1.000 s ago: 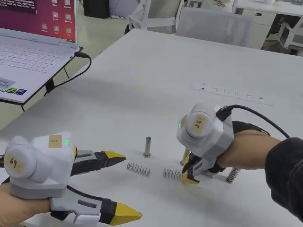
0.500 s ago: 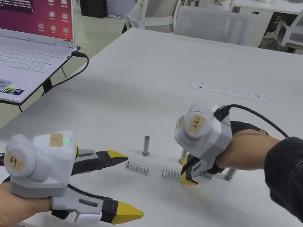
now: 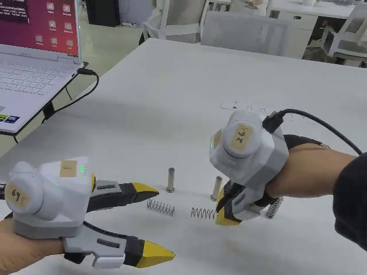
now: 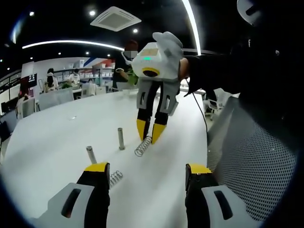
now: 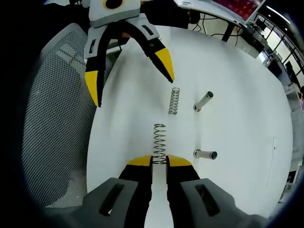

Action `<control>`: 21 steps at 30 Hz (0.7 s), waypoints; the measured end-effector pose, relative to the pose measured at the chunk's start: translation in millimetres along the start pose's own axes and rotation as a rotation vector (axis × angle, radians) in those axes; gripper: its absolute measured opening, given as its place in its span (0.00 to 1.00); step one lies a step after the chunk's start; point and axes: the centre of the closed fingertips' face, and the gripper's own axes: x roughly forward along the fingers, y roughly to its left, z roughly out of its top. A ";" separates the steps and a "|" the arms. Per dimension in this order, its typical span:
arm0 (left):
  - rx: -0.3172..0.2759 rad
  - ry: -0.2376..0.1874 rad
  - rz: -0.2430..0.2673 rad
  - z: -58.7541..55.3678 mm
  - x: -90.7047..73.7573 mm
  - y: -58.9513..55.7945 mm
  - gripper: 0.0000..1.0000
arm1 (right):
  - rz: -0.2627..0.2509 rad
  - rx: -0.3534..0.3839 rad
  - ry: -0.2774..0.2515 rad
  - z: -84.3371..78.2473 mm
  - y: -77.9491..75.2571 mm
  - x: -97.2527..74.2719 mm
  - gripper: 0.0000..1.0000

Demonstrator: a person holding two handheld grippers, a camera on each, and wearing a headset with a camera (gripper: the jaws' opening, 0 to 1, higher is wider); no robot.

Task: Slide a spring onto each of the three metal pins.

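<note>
Seen from the head, the white right gripper (image 3: 223,215) with yellow-tipped black jaws covers the near end of the thin coiled steel spring (image 3: 202,213) it pinches, and its body overlaps part of the short grey metal pin (image 3: 216,187) just behind. A second coiled spring (image 3: 274,207) runs under the person's hand, its far end hidden. The open silver laptop (image 3: 34,63) is cut by the left edge. Marks on the flat white power strip (image 3: 246,107) are too small to read.

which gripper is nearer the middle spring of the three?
Right. The right gripper has its jaws closed around one end of the middle spring; the left gripper is open, past the neighbouring spring.
</note>
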 end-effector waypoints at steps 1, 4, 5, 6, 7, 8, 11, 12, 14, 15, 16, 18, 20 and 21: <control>0.003 -0.002 -0.002 1.2 0.6 0.0 0.58 | 0.002 -0.006 0.000 1.5 1.6 -2.3 0.08; 0.017 -0.006 -0.012 5.1 3.0 -1.3 0.55 | 0.006 -0.019 -0.003 5.0 4.8 -7.1 0.08; 0.024 -0.009 -0.017 6.7 3.9 -2.2 0.53 | 0.007 -0.024 -0.002 5.6 5.6 -8.0 0.08; 0.028 -0.011 -0.020 7.8 4.5 -2.8 0.52 | 0.008 -0.030 -0.001 6.6 6.8 -9.3 0.08; 0.035 -0.013 -0.024 8.7 5.0 -3.4 0.51 | 0.007 -0.035 -0.002 7.4 7.7 -10.1 0.08; 0.041 -0.015 -0.027 9.8 5.6 -4.0 0.50 | 0.006 -0.041 -0.002 8.9 8.7 -11.3 0.08; 0.054 -0.025 -0.036 12.2 6.4 -5.6 0.45 | 0.010 -0.058 -0.008 13.4 13.1 -14.9 0.08; 0.057 -0.028 -0.039 12.9 6.6 -6.3 0.44 | 0.010 -0.059 -0.009 14.7 14.0 -15.8 0.08; 0.068 -0.032 -0.048 14.4 7.6 -8.8 0.41 | 0.012 -0.071 -0.011 17.1 16.5 -17.9 0.08; 0.070 -0.033 -0.049 14.7 8.1 -8.5 0.40 | 0.011 -0.075 -0.011 18.3 17.3 -18.8 0.08; 0.075 -0.033 -0.054 15.3 8.8 -9.1 0.38 | 0.010 -0.078 -0.011 18.9 17.6 -19.2 0.08; 0.079 -0.037 -0.059 16.5 9.6 -10.2 0.36 | 0.013 -0.084 -0.010 19.6 19.1 -20.0 0.08; 0.080 -0.040 -0.065 17.5 10.3 -11.3 0.34 | 0.014 -0.088 -0.011 20.6 20.6 -20.5 0.08; 0.084 -0.041 -0.069 18.3 11.0 -12.2 0.34 | 0.016 -0.091 -0.009 20.8 21.5 -20.5 0.08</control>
